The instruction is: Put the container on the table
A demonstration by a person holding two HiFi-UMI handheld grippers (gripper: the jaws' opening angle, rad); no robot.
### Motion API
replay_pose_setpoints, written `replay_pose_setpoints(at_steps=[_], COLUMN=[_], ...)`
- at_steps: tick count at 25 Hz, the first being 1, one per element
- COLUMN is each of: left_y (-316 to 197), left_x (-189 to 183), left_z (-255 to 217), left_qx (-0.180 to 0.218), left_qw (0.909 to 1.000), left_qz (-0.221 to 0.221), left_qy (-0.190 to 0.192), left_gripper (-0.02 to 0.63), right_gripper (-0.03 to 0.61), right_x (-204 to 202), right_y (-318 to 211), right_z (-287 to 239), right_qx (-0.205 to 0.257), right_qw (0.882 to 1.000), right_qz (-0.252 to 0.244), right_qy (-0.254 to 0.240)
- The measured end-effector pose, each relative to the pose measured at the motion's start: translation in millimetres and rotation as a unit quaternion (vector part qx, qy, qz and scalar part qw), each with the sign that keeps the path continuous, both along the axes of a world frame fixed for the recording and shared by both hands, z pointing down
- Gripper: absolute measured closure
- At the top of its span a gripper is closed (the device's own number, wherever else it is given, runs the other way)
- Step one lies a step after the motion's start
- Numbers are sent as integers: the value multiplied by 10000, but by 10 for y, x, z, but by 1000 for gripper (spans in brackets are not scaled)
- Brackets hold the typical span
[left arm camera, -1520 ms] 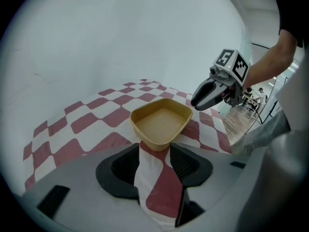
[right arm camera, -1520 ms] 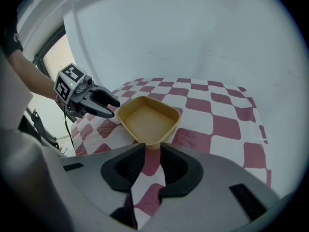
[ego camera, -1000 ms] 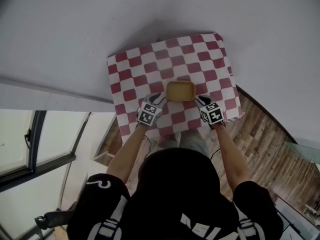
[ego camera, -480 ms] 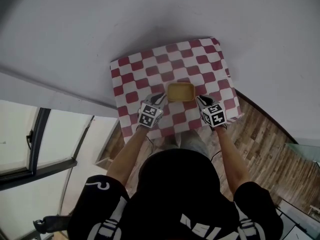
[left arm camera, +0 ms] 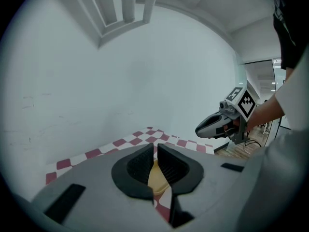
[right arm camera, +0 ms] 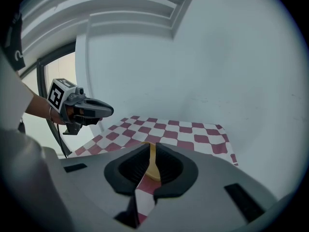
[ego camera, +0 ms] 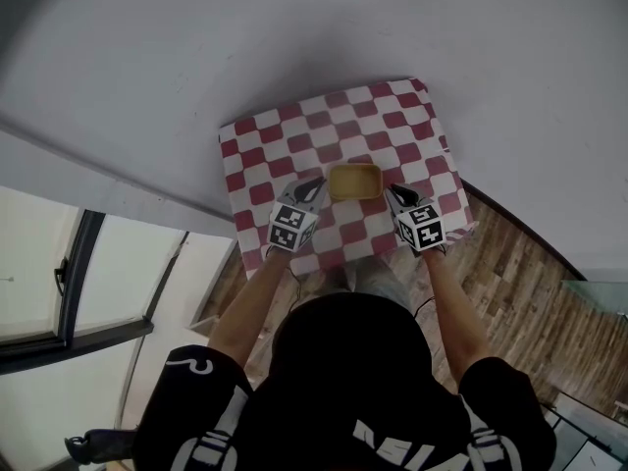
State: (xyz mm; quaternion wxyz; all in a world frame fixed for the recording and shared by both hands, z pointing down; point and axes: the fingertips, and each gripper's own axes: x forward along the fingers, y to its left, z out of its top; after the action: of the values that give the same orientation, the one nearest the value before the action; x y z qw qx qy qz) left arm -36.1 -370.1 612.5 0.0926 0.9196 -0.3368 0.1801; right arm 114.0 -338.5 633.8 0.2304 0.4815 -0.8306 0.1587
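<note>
Head view: a yellow container sits on the checkered table, toward the table's near edge, flanked by the left gripper and right gripper.

Left gripper view: jaws closing to a slit, gripping nothing.

Right gripper view: likewise closing, empty above the table.

Head camera: above and behind both grippers, facing steeply down, far enough off to take in the whole counter.

Camera on the left gripper: close behind its closing jaws, looking along them with the container rim between, toward the room wall.

Camera on the right gripper: same setup, mirrored, jaws closing on the opposite rim.

Each gripper view catches the other gripper off to one side. All three views share counter and container.
</note>
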Motion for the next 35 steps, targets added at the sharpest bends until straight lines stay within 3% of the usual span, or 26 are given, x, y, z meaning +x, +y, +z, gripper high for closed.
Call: replay_pose_setpoints(at_steps=[19,35], left_y=[109,184], left_x=[-19,81], left_z=[-667,-722], left_qx=[543,509], left_qw=[9974,9972], left_qz=[-115,-108], left_qy=[459,545], left_gripper=[586,589], right_gripper=[565,565], right_x=[-104,44], right_y=[11,48], right_z=[-654,-770], right_qx=[736,843], right_qw=[9966,9952], right_qz=[88,72], right_qy=[-348,-500])
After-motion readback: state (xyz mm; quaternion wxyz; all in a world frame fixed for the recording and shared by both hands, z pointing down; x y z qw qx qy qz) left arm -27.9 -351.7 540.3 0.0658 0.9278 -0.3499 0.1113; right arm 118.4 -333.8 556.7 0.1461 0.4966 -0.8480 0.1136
